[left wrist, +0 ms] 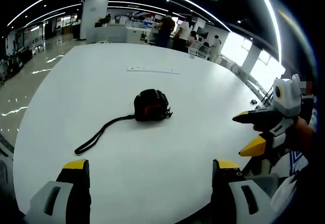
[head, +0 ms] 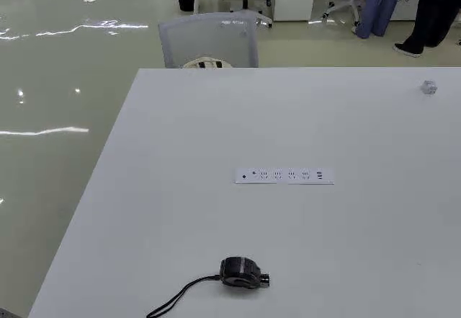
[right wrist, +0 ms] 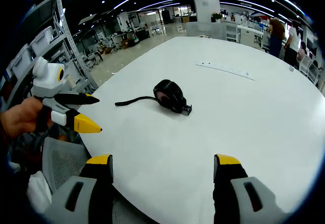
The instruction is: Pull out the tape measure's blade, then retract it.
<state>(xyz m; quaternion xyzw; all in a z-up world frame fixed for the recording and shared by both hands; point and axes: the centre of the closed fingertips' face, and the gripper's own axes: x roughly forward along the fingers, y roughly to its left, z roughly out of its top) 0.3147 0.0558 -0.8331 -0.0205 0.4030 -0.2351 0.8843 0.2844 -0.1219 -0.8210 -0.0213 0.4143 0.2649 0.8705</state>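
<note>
The black round tape measure lies on the white counter close to its near edge, with bare counter beyond it. Its black cord loop trails toward that edge. The left hand-held gripper and right hand-held gripper, both spread wide, hang short of the tape measure.

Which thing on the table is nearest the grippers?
The black tape measure, by the near edge; the socket strip lies farther in, the small grey lump far back.
</note>
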